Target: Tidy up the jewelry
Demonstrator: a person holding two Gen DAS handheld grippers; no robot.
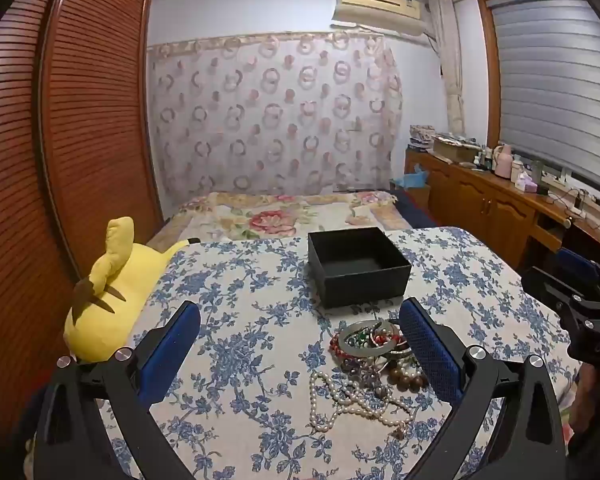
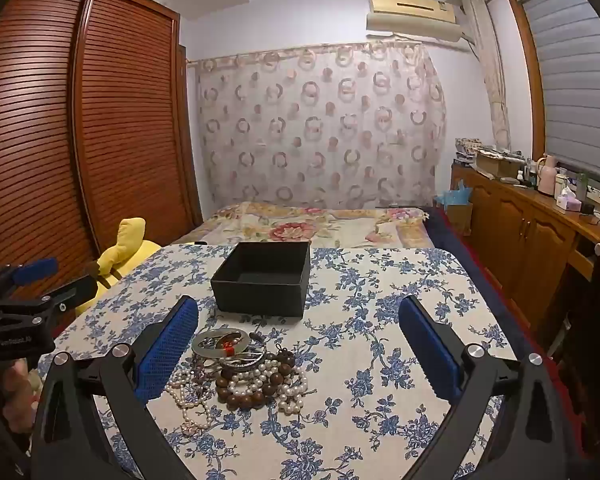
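Bedroom behind us, and up front our worktop in blue-flowered cloth. We've got the black box sitting empty toward the far edge. Left claw and right claw both gape wide, gripping nothing. Just this side of the box lies the jewelry, one tangled heap: beads, pearls, bangles.

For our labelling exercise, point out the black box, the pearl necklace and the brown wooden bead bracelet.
black box [image 2: 260, 292], right wrist view, front wall.
pearl necklace [image 1: 342, 394], left wrist view, tangled strand.
brown wooden bead bracelet [image 2: 242, 398], right wrist view, near beads.
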